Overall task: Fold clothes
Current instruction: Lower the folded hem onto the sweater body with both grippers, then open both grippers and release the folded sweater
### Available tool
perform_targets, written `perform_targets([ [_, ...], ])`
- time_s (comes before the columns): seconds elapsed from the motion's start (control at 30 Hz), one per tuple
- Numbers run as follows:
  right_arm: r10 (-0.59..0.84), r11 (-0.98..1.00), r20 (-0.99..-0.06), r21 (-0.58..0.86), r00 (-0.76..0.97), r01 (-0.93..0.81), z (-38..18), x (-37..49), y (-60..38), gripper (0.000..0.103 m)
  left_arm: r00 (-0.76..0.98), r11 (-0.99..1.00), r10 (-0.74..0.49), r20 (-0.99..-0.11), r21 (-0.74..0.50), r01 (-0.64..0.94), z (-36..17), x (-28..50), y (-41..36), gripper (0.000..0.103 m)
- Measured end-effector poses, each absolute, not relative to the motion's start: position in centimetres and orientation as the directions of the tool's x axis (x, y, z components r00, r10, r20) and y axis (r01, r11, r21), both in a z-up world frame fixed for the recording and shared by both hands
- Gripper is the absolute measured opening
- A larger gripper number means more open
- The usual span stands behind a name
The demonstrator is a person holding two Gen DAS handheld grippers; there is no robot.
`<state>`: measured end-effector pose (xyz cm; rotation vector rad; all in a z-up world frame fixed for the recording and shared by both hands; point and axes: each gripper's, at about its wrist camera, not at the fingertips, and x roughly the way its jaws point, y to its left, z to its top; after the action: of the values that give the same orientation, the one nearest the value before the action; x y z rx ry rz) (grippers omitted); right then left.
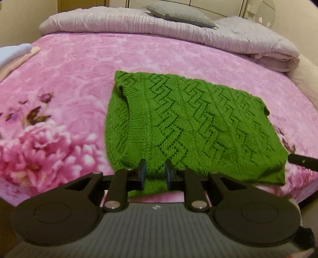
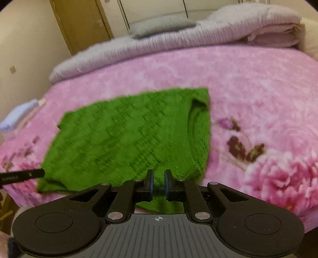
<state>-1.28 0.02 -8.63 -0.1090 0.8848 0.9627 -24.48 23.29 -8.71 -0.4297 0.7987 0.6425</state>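
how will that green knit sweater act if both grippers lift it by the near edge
The green sweater will probably sag and drape between the left gripper and the right gripper; it already lies limp in folded layers. Its open, chunky knit suggests it may stretch or snag on a finger. The plush pink blanket likely drags on it, so pushing may bunch it.

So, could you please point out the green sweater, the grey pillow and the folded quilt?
green sweater (image 1: pixel 194 123): left wrist view, middle of the knit.
grey pillow (image 1: pixel 178 13): left wrist view, its top face.
folded quilt (image 1: pixel 123 21): left wrist view, its ribbed top.
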Motion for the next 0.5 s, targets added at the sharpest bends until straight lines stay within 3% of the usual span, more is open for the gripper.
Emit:
perform_targets([
  [0.17, 0.655, 0.631, -0.717, 0.342, 0.241, -0.697, -8.5, -2.9, -1.0, 0.014, 0.484, 0.714, 0.349, -0.803, -0.107, -0.692, -8.4, -25.7, 21.0, 0.023],
  [0.23, 0.645, 0.634, -0.727, 0.337, 0.235, -0.696, -8.3, -4.0, -1.2, 0.033, 0.471, 0.713, 0.347, -0.811, -0.098, -0.695, -8.3, -26.0, 20.2, 0.025],
  [0.27, 0.647, 0.632, -0.724, 0.334, 0.239, -0.699, -8.1, -4.5, -1.3, 0.053, 0.469, 0.715, 0.35, -0.811, -0.092, -0.693, -8.2, -26.1, 19.9, 0.026],
  [0.3, 0.651, 0.63, -0.719, 0.331, 0.244, -0.703, -7.9, -4.9, -1.5, 0.066, 0.467, 0.718, 0.352, -0.811, -0.086, -0.691, -8.0, -26.2, 19.5, 0.028],
  [0.5, 0.68, 0.614, -0.678, 0.319, 0.279, -0.722, -6.3, -6.7, -2.3, 0.067, 0.456, 0.732, 0.368, -0.81, -0.05, -0.679, -7.3, -26.6, 17.6, 0.03],
])
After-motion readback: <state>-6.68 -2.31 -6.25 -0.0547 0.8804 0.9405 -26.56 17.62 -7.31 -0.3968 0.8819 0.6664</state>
